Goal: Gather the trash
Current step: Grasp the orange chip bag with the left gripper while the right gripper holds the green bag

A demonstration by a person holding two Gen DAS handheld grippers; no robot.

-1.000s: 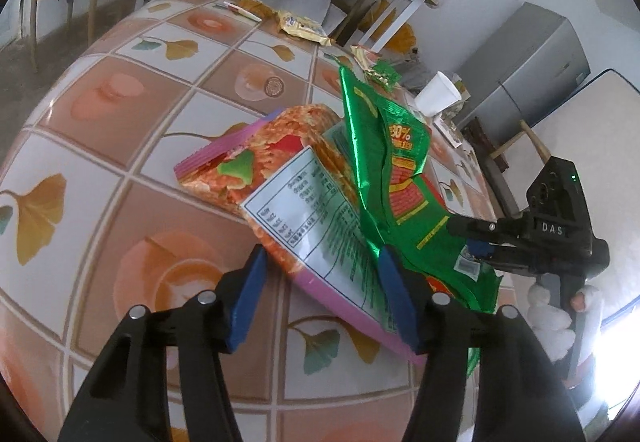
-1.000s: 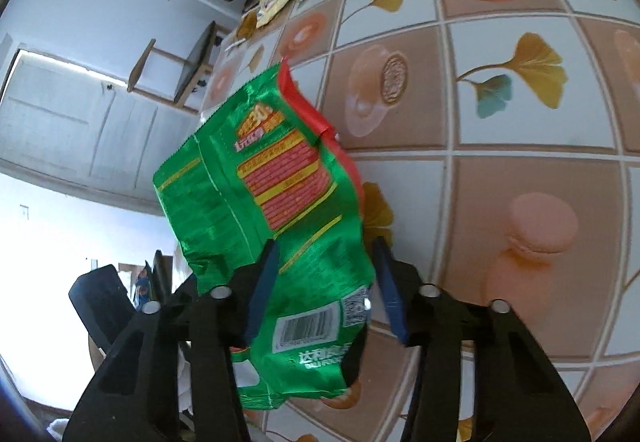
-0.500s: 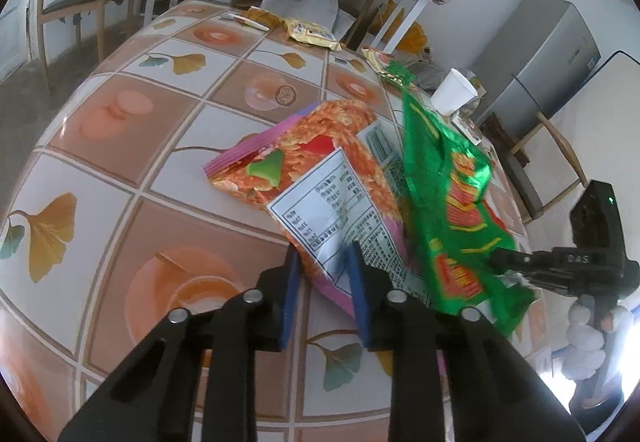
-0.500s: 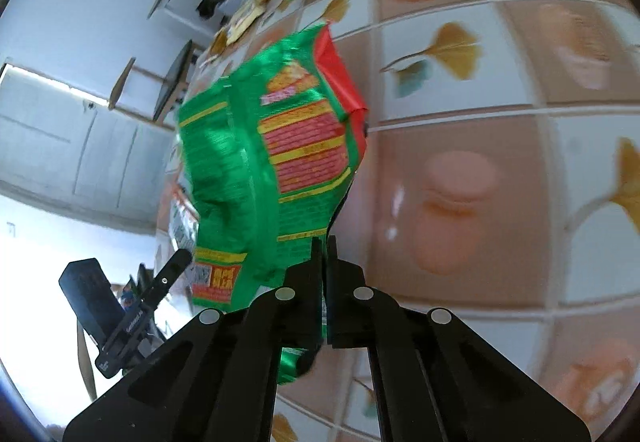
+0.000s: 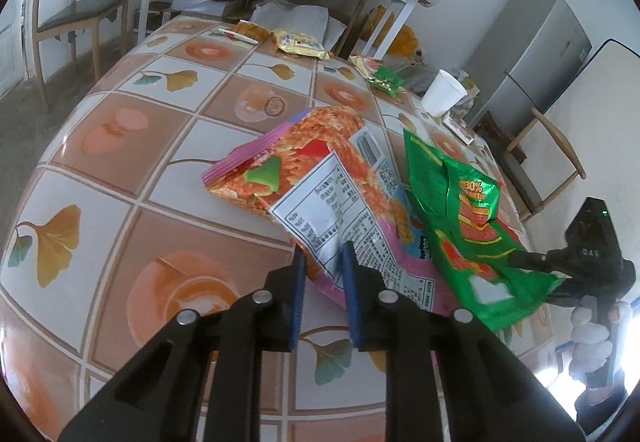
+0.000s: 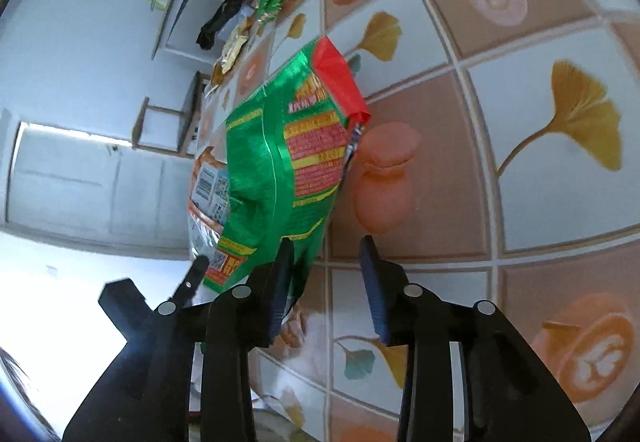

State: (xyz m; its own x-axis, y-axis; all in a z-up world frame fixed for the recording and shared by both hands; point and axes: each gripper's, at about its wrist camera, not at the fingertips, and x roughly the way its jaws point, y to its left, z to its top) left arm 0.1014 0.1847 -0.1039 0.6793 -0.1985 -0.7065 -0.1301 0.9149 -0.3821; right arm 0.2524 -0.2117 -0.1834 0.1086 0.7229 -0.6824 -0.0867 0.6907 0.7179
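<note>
Item, trash on tiled table (image 5: pixel 120 146): left gripper (image 5: pixel 323 274) closing on orange bag (image 5: pixel 320 178), right gripper (image 6: pixel 326 270) opening, green bag (image 6: pixel 276 178) loose beside its left pad; advise firm pinch before lifting, then regrasp green bag.

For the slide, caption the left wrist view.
Left claw closing on the orange packet beside the green packet on the tiled table.
</note>
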